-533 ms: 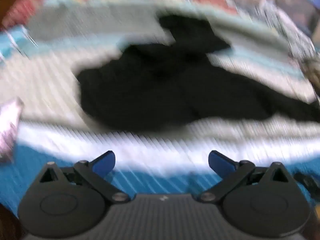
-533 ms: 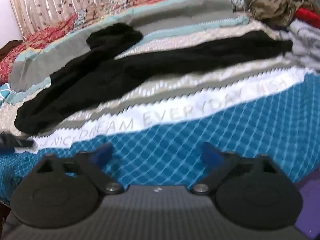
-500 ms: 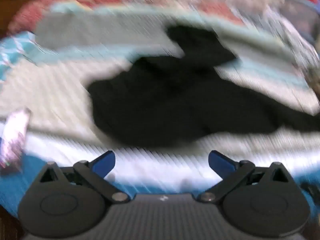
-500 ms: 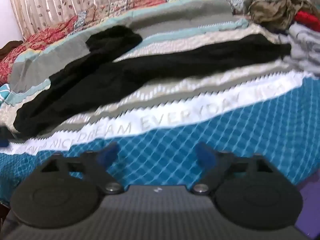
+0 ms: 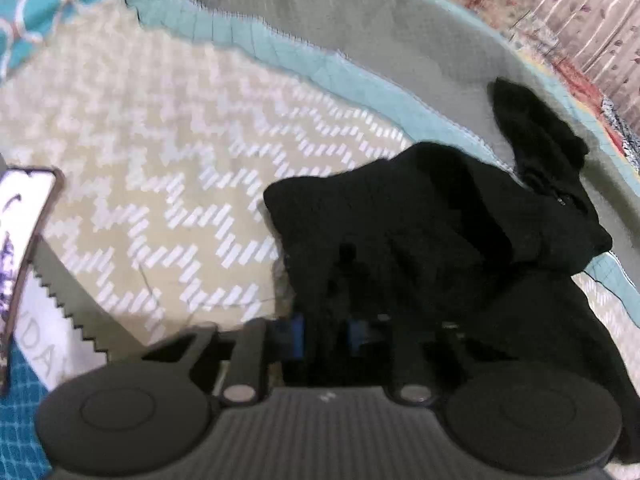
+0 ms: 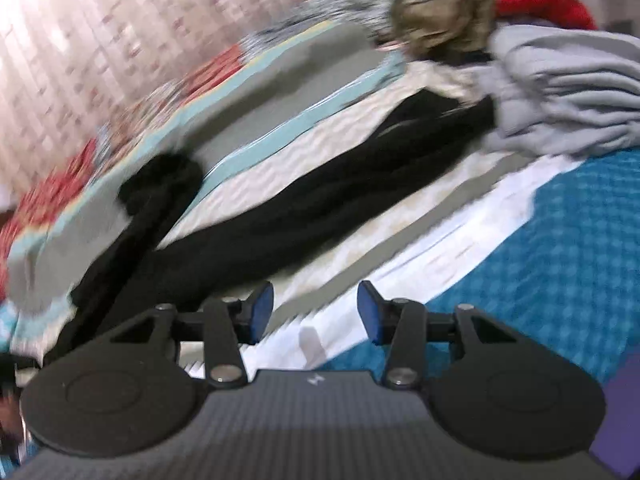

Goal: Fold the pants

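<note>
Black pants [image 6: 280, 216] lie stretched across the bedspread, one leg running up to the right, the other bunched at the left. In the left wrist view the near end of the pants [image 5: 440, 240] is a dark heap right in front of the camera. My left gripper [image 5: 324, 336] is shut on that edge, with black cloth pinched between the blue pads [image 5: 296, 336]. My right gripper [image 6: 316, 314] hovers over the white band of the bedspread, just short of the pants' long leg. Its jaws are open and hold nothing.
A phone [image 5: 20, 248] lies at the left edge of the left wrist view. A pile of clothes sits at the far right: a grey garment [image 6: 560, 92], an olive one [image 6: 440, 12], a red one [image 6: 548, 4]. Blue quilted bedspread [image 6: 560, 260] lies near me.
My left gripper has moved in to the pants' near edge and gone from open to shut on the cloth. My right gripper has tilted, come closer to the pants, and its jaws have narrowed.
</note>
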A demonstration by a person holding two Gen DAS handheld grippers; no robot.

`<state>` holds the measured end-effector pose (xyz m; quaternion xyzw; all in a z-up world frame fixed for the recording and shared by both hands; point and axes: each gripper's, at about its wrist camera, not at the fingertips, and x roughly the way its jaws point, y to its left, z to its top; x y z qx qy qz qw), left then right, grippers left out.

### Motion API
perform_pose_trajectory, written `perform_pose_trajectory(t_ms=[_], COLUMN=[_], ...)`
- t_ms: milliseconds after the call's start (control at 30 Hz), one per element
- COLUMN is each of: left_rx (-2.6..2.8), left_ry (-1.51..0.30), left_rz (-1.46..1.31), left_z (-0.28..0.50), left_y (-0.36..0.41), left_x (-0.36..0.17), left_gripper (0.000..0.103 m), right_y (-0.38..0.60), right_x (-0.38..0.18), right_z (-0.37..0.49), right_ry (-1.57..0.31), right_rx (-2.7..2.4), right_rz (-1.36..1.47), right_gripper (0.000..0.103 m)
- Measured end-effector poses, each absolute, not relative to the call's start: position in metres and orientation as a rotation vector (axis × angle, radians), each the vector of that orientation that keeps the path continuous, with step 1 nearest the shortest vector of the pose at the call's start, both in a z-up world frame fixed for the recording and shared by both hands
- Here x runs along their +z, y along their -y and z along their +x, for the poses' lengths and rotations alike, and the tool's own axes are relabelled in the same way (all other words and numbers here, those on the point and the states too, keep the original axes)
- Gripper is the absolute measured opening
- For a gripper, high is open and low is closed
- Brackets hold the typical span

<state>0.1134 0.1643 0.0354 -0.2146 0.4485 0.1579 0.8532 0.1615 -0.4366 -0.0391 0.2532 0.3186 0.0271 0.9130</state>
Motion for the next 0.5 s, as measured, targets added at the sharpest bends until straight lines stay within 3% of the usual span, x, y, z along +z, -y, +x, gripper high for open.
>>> perform_pose_trajectory(t_ms=[300, 500], left_rx=[0.270, 0.347], left_ry=[-0.809, -0.897], left_rz=[-0.540, -0.657], left_z=[0.015, -0.013], left_y=[-0.176, -0.200], left_x=[0.124, 0.097], left_gripper=[0.012, 0.012], right_y=[0.497, 0.512], right_x=[-0.047, -0.062], right_z=[0.178, 0.205], right_ry=[-0.592, -0.582], right_rx=[-0.097, -0.135], right_rz=[0.684, 0.790], right_gripper=[0.051, 0.051])
